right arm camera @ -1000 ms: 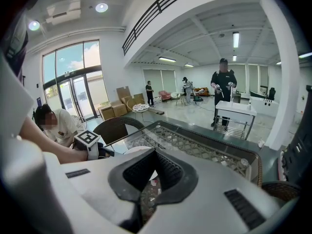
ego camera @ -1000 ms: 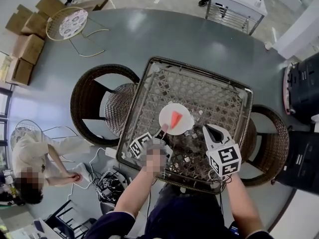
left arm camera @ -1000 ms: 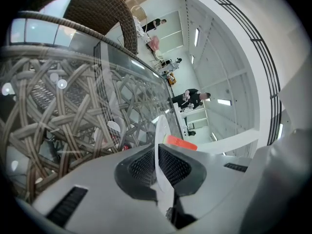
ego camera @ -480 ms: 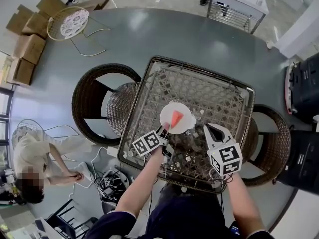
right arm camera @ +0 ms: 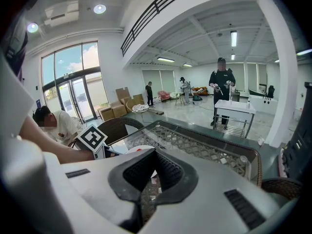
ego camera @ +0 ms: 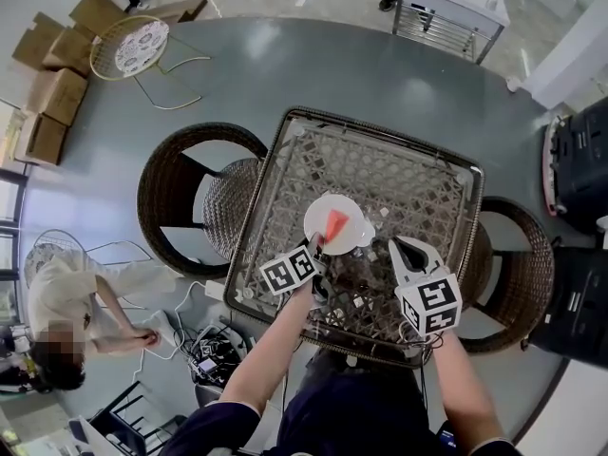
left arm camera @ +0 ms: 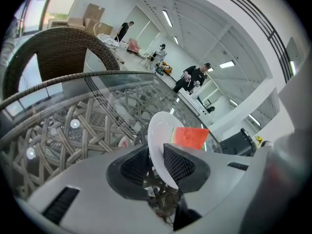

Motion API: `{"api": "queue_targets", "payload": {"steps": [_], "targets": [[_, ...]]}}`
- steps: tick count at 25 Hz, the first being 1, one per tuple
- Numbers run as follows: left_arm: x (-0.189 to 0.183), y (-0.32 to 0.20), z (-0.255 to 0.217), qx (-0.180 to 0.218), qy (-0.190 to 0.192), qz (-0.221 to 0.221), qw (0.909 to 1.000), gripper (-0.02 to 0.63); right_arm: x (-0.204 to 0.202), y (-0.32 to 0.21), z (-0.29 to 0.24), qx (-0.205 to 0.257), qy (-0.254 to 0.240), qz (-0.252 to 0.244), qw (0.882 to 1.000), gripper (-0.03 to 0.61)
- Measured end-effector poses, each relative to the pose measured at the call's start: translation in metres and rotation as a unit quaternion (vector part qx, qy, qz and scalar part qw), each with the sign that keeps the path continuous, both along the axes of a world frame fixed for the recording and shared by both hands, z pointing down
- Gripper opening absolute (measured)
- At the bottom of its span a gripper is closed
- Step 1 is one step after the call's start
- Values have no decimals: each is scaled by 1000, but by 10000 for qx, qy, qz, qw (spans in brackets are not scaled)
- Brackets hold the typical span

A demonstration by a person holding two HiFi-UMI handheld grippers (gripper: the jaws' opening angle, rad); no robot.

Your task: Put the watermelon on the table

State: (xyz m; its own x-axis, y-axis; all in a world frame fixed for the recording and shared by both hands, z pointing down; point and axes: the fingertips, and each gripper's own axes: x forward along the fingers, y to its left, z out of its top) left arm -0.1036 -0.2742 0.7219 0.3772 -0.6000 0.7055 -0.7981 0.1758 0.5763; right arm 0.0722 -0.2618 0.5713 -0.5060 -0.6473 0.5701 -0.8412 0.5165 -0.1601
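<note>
Left tongs just opening, plate rim between; right tongs closed, empty

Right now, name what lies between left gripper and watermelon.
Only the plate: the left gripper view shows its rim between the left gripper's jaws, which have just been opening.

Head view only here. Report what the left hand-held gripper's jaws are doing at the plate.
Observer: Left gripper view: the jaws of the left hand-held gripper have just been opening. The rim of the plate stands between them, unclamped.
Operator: Now what's on it.
Observer: The watermelon slice lies on it, and a green rind shows along one edge.
Operator: Right side next.
Observer: Right gripper view: the right hand-held gripper is shut, with nothing between its jaws.
</note>
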Motion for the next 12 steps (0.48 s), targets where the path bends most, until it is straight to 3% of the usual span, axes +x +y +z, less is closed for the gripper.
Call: {"api": "queue_targets", "payload": {"steps": [7,12], "targets": [[0,0,1,75,-731,371,9966,114,1,2,0,4,-20,-2,10000,3],[2,1,2,117,-912,530,9944,115,3,3,0,14,-20,-5,10000,3]]}}
